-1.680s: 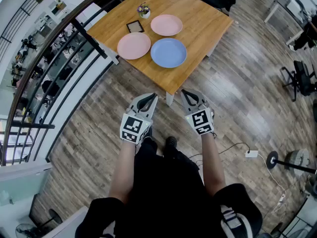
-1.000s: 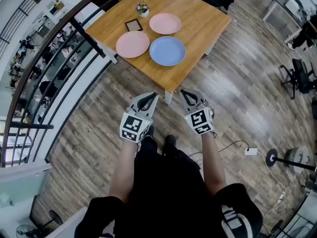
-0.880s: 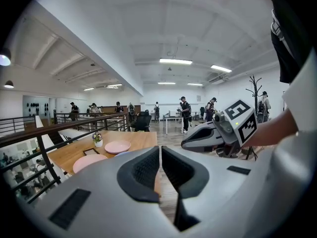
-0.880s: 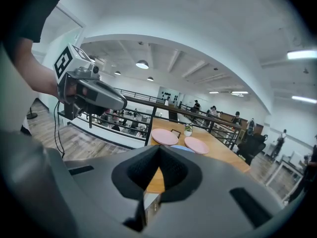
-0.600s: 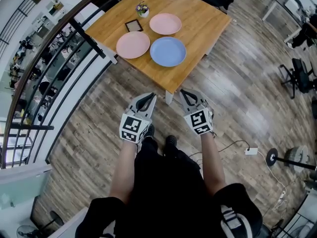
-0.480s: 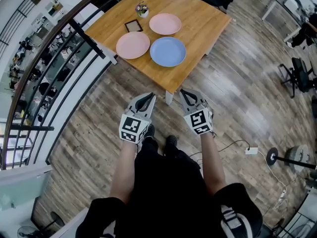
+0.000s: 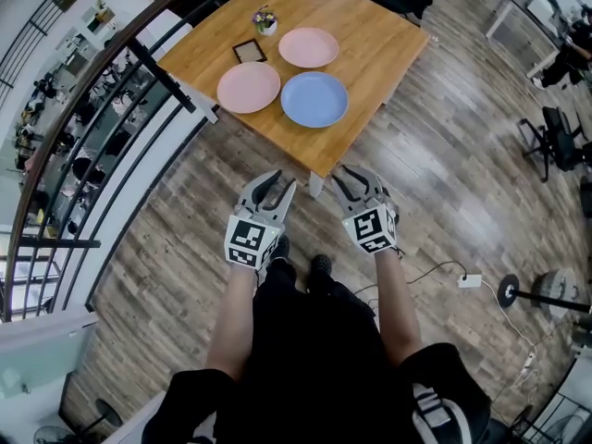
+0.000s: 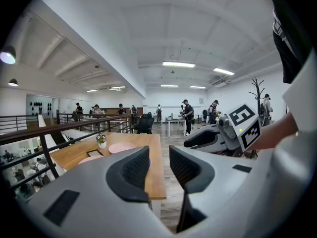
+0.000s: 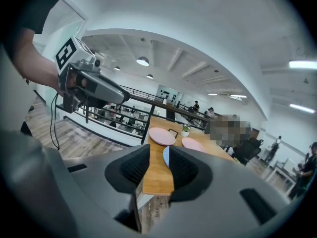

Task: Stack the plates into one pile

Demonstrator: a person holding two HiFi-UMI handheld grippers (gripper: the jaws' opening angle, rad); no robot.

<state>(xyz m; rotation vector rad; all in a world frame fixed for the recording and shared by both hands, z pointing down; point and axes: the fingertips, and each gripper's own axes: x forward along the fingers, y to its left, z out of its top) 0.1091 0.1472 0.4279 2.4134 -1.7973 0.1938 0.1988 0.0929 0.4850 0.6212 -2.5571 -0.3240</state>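
Three plates lie apart on the wooden table [image 7: 388, 35]: a pink plate [image 7: 248, 87] at the left, a second pink plate [image 7: 308, 47] farther back, and a blue plate [image 7: 314, 99] nearest the front edge. Both grippers hover over the floor, short of the table. The jaws of my left gripper [image 7: 276, 181] are opening with nothing between them, and so are those of my right gripper [image 7: 353, 174]. In the left gripper view the jaws [image 8: 159, 162] frame the table, with a pink plate [image 8: 121, 147] beyond. In the right gripper view the jaws [image 9: 159, 165] point at the blue plate [image 9: 166, 155].
A small flower pot [image 7: 265, 19] and a dark picture frame [image 7: 248, 52] stand at the table's back left. A black railing [image 7: 139, 109] runs along the left. Cables and a white adapter [image 7: 470, 279] lie on the wooden floor at the right. People stand far off.
Both grippers' jaws were together and now stand parted. The hands stay in nearly the same place in front of the table.
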